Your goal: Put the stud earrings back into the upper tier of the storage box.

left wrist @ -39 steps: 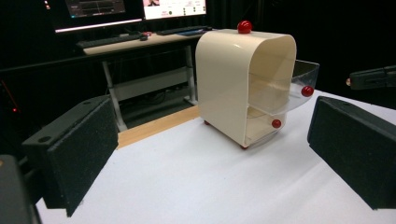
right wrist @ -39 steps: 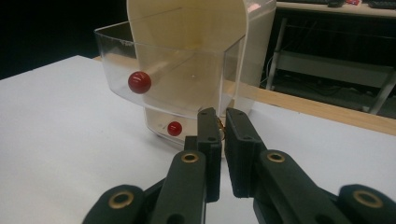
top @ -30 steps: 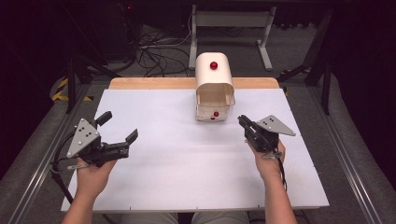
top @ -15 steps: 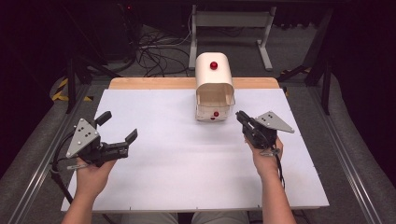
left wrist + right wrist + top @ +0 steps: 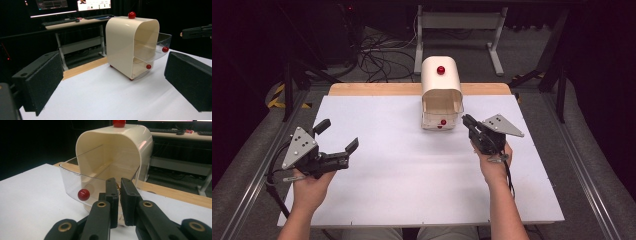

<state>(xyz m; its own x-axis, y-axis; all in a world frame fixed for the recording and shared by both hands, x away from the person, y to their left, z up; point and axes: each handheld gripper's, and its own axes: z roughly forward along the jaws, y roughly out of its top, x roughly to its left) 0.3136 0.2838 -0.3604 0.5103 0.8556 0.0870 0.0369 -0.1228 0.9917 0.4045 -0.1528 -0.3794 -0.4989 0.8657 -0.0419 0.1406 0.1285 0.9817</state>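
A cream arched cabinet (image 5: 441, 82) with a red knob (image 5: 440, 70) on top stands at the far middle of the white table (image 5: 402, 170). Its clear upper drawer (image 5: 428, 118) is pulled out toward me, with a red knob (image 5: 83, 194) on its front. Below it, a second red knob (image 5: 148, 66) marks a lower drawer. My right gripper (image 5: 466, 120) is shut, its tips just right of the drawer's front corner (image 5: 119, 182); I see nothing between them. My left gripper (image 5: 338, 135) is open above the table's left side, with nothing between its pads (image 5: 37, 80).
A wooden strip (image 5: 377, 89) runs along the table's far edge. Behind it are a metal desk frame (image 5: 457, 22) and loose cables (image 5: 377, 47) on the floor. Rails run along both sides of the table.
My right gripper has edged slightly forward toward the drawer's corner. The left gripper and the cabinet have stayed put.
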